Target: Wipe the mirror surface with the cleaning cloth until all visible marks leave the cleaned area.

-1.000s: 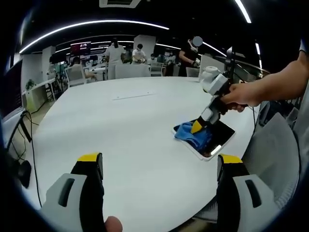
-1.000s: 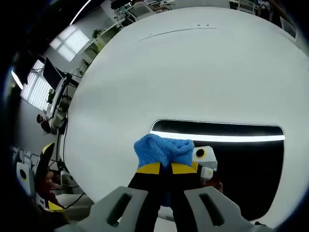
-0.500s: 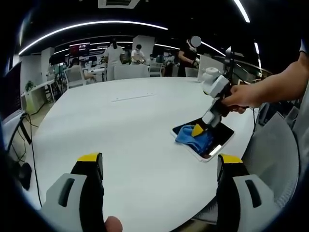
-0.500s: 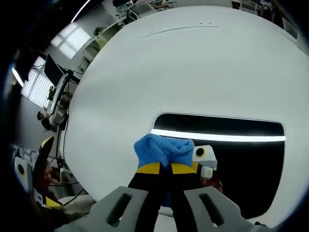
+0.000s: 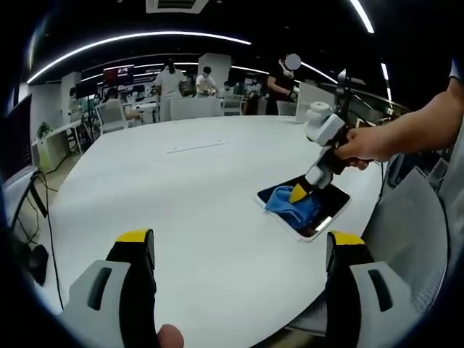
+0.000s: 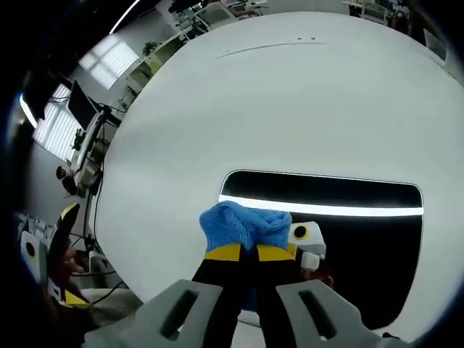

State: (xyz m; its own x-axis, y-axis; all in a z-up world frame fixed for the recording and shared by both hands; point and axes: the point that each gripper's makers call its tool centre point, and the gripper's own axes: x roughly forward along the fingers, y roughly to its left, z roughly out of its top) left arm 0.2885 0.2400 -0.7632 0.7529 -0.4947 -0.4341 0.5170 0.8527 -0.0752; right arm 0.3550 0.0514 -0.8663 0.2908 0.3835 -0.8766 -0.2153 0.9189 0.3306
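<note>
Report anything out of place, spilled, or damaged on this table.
Nothing stands out. The mirror lies flat on the white table, and the right claw presses the blue cleaning cloth onto it. No spill or crack shows.

A fuzzy blue cloth (image 6: 244,226) lies at lower centre. The mirror (image 6: 362,239) beside it gleams glossy black. The table (image 6: 275,109) is smooth, matt white.

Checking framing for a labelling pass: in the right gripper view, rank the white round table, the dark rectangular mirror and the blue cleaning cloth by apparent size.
1. White round table
2. Dark rectangular mirror
3. Blue cleaning cloth, clamped in the right gripper; it sits nearest the camera, so it looks enlarged.
</note>
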